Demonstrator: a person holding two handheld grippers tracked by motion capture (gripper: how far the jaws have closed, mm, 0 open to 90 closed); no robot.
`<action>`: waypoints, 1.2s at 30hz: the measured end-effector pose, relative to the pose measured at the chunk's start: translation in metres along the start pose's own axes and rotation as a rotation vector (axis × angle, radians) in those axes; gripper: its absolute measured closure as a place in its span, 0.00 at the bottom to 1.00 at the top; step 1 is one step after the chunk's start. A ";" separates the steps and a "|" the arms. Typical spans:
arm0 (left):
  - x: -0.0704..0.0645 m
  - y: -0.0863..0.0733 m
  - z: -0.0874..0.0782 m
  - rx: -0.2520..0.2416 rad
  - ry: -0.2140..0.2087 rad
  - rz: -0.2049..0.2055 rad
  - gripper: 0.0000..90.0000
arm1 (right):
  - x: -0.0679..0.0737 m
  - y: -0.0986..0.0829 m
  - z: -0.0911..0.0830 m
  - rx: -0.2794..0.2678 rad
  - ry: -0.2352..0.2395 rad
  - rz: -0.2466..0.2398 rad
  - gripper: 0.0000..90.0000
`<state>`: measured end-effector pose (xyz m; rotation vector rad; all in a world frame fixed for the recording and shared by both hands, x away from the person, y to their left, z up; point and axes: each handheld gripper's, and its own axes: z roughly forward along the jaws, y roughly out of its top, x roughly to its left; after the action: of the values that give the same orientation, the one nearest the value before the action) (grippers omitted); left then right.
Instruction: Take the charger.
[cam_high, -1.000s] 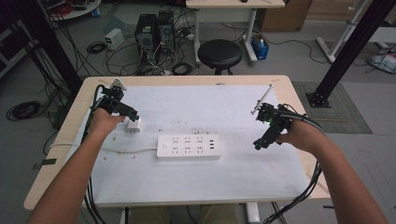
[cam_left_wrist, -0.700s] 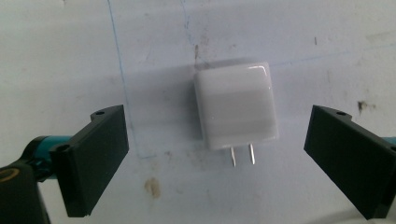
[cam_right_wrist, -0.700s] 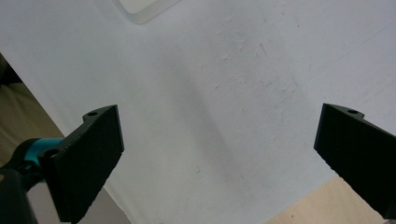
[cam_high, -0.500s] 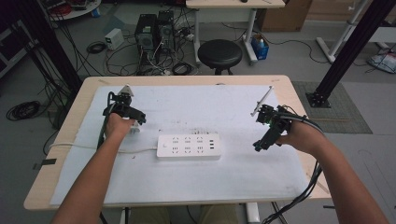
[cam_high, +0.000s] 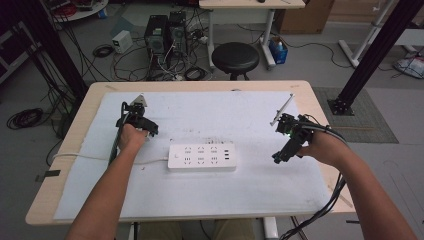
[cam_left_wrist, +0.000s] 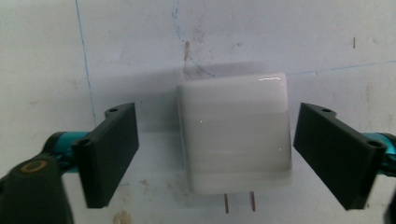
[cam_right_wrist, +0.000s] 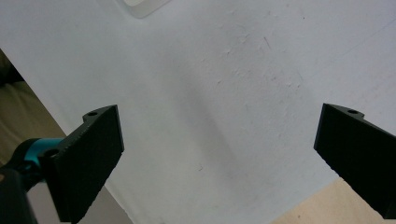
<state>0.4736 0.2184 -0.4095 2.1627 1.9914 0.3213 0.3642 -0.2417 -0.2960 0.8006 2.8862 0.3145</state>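
Jaws of left hand-held gripper stand wide, untouching, around glossy white cube plug.

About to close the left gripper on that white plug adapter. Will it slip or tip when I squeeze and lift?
The adapter looks glossy, with highlights across its face, so it may slip against the flat black pads. It seems a stiff, blocky shell, unlikely to deform. It lies flat with its prongs toward the camera, so tipping seems unlikely; the left gripper straddles it, open.
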 end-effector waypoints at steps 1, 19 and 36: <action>0.001 0.000 0.000 0.003 -0.011 0.009 0.20 | 0.000 0.000 0.000 -0.003 0.001 0.006 0.01; 0.004 -0.004 -0.004 -0.036 -0.057 0.047 0.47 | -0.001 -0.002 0.000 -0.011 -0.009 0.011 0.01; 0.014 -0.022 -0.067 -0.185 -0.145 0.287 0.47 | 0.007 0.000 0.000 -0.022 -0.017 -0.008 0.01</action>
<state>0.4349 0.2331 -0.3509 2.2780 1.5137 0.3618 0.3585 -0.2383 -0.2963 0.7839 2.8643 0.3357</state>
